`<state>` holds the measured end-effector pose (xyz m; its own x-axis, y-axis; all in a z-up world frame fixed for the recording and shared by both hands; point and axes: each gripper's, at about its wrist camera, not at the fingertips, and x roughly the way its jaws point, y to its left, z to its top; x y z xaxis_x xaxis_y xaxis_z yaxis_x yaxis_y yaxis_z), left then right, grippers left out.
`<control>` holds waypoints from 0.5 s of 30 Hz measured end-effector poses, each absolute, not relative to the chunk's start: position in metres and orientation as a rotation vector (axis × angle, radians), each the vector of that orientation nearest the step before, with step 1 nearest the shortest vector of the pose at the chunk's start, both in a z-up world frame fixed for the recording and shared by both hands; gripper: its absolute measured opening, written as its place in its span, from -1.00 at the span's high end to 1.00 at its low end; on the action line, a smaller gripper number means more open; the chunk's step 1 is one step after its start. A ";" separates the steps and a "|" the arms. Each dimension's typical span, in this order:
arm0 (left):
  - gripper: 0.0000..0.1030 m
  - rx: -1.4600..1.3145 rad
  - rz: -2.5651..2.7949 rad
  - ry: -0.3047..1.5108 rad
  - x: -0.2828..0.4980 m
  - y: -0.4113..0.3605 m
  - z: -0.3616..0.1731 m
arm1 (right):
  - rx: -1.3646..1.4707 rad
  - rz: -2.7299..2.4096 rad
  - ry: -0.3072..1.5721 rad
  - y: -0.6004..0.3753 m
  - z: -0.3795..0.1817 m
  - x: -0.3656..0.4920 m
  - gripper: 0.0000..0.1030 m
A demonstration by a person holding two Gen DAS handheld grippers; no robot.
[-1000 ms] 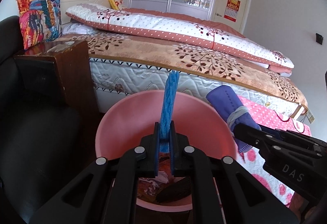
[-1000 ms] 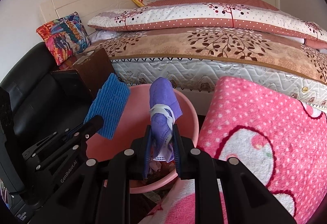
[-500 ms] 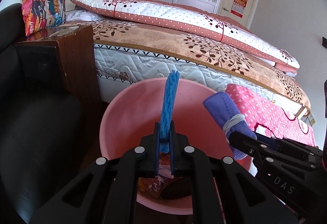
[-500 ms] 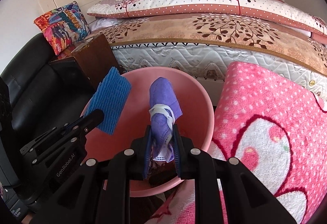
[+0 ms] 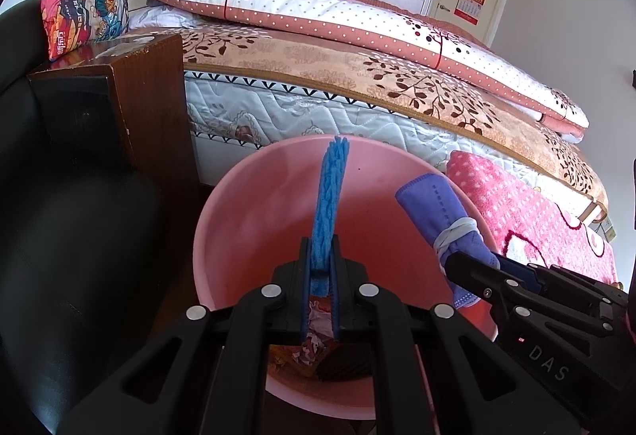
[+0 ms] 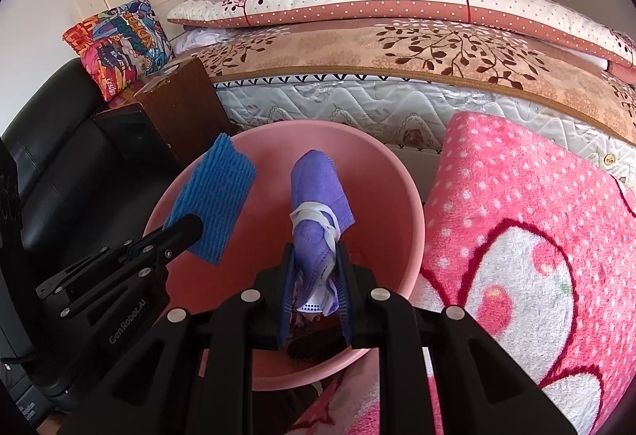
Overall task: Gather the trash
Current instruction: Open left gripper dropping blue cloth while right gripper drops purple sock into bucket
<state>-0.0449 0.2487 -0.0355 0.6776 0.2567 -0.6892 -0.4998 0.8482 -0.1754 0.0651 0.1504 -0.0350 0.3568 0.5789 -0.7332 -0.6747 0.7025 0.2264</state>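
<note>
A pink plastic bin (image 5: 254,220) stands on the floor beside the bed; it also shows in the right wrist view (image 6: 381,188). Scraps of paper trash (image 5: 318,323) lie at its bottom. My left gripper (image 5: 321,256) is shut on a blue ribbed cloth (image 5: 329,204), held upright over the bin's mouth; the cloth also shows in the right wrist view (image 6: 212,202). My right gripper (image 6: 314,264) is shut on a rolled purple face mask (image 6: 318,196) tied with its white straps, also over the bin; the mask shows in the left wrist view (image 5: 441,212).
A bed (image 5: 357,77) with folded quilts runs behind the bin. A brown wooden nightstand (image 5: 131,97) and a black leather chair (image 5: 59,236) are to the left. A pink polka-dot blanket (image 6: 536,236) lies to the right. A colourful cushion (image 5: 83,2) sits on the nightstand.
Both grippers have moved forward and down toward the bin, which now fills more of both views. Both still hold their items.
</note>
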 end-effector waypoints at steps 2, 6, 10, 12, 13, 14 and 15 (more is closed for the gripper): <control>0.85 -0.368 0.434 0.709 -0.045 0.248 -0.035 | -0.123 0.812 0.892 0.150 -0.035 0.066 0.63; 0.21 -0.370 0.431 0.700 -0.045 0.246 -0.034 | -0.122 0.809 0.875 0.150 -0.034 0.065 0.63; 0.20 -0.372 0.422 0.683 -0.047 0.245 -0.029 | -0.118 0.810 0.867 0.147 -0.032 0.065 0.48; 0.20 -0.370 0.419 0.677 -0.048 0.244 -0.027 | -0.114 0.816 0.860 0.146 -0.030 0.063 0.42; 0.20 -0.369 0.420 0.675 -0.048 0.244 -0.026 | -0.114 0.818 0.854 0.145 -0.029 0.063 0.37; 0.20 -0.369 0.420 0.673 -0.049 0.244 -0.025 | -0.115 0.818 0.850 0.144 -0.028 0.062 0.35; 0.20 -0.368 0.419 0.671 -0.050 0.243 -0.024 | -0.115 0.818 0.846 0.143 -0.026 0.061 0.34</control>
<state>-0.0499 0.2432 -0.0241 0.7064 0.2521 -0.6614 -0.4840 0.8539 -0.1914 0.0610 0.1430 -0.0265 0.3848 0.5973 -0.7037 -0.6836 0.6967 0.2176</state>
